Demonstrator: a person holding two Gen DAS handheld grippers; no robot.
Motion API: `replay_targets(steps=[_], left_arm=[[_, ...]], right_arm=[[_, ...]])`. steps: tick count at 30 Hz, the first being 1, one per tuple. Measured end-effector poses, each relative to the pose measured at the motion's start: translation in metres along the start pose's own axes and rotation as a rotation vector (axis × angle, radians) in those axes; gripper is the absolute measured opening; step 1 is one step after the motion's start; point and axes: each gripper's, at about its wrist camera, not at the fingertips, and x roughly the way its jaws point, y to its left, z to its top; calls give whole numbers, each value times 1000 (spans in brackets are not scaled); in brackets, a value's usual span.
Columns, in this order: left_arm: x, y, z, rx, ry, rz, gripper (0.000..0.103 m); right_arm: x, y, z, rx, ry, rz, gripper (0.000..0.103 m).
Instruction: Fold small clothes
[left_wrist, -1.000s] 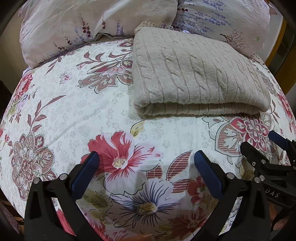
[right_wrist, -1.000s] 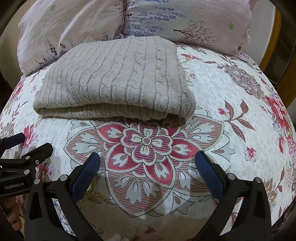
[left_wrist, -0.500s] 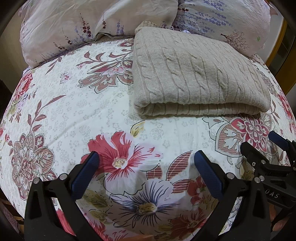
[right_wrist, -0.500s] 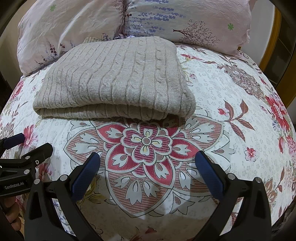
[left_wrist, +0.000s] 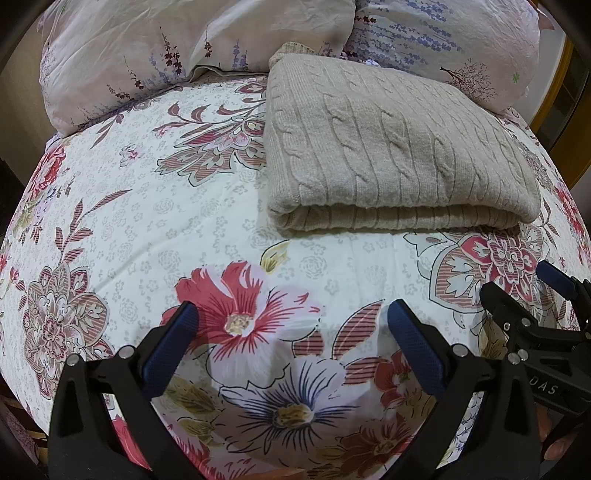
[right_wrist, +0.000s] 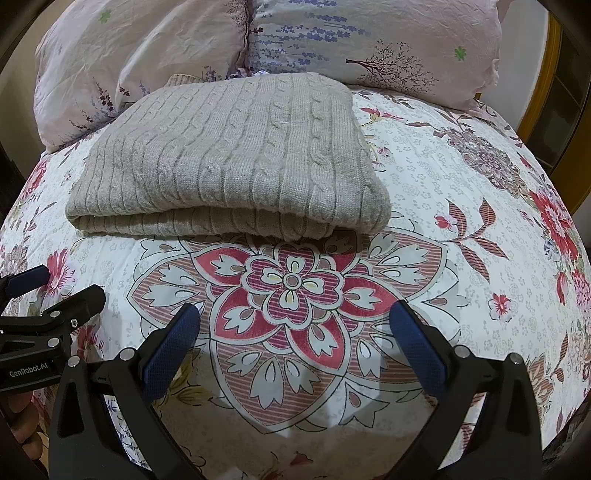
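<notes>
Folded beige sweater (left_wrist: 391, 147) lies at the bed's (left_wrist: 207, 206) head end, touching two pillows (right_wrist: 369, 40). I see left gripper (left_wrist: 290, 321) and right gripper (right_wrist: 295, 321), jaws spread wide, holding nothing.

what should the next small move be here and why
Probably draw both tools back and finish. The beige cable-knit sweater already lies as a neat folded rectangle on the floral bedsheet, and the left tool and right tool are open, holding nothing, apart from the sweater.
</notes>
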Motion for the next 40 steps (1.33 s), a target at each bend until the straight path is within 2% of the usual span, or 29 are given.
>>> replay_targets(steps=[40], left_arm=[[3, 1, 2, -6, 8, 6, 101]], right_arm=[[0, 0, 0, 1, -3, -1, 102]])
